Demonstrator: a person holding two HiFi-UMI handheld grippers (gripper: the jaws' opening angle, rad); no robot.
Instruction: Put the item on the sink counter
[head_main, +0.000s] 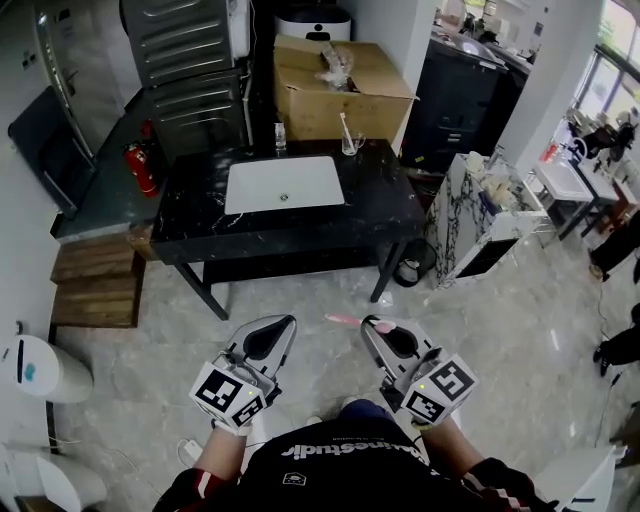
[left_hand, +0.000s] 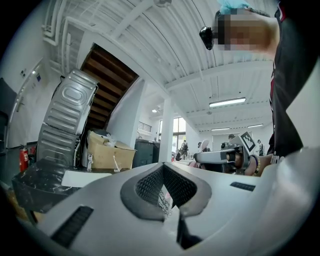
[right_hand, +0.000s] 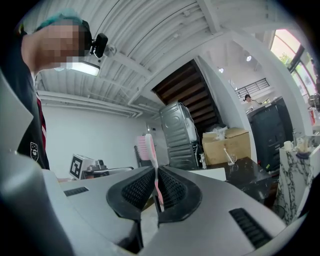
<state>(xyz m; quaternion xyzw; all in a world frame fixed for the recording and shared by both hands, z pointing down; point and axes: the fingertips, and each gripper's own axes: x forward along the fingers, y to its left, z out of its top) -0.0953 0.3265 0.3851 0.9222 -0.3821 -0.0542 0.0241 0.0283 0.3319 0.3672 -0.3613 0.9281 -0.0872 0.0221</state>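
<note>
A pink toothbrush (head_main: 345, 320) is pinched in my right gripper (head_main: 372, 325) and sticks out sideways to the left over the floor. In the right gripper view the toothbrush (right_hand: 149, 152) stands upright between the shut jaws (right_hand: 156, 172), bristle head on top. My left gripper (head_main: 283, 322) hangs beside it, jaws closed (left_hand: 163, 168) with nothing in them. The black marble sink counter (head_main: 385, 205) with its white basin (head_main: 285, 184) stands ahead, well beyond both grippers.
On the counter's back edge stand a small bottle (head_main: 280, 135) and a glass (head_main: 351, 144). Behind it is a cardboard box (head_main: 335, 90). A red fire extinguisher (head_main: 140, 166) and wooden steps (head_main: 95, 285) lie left, a marble-patterned cabinet (head_main: 480, 215) right.
</note>
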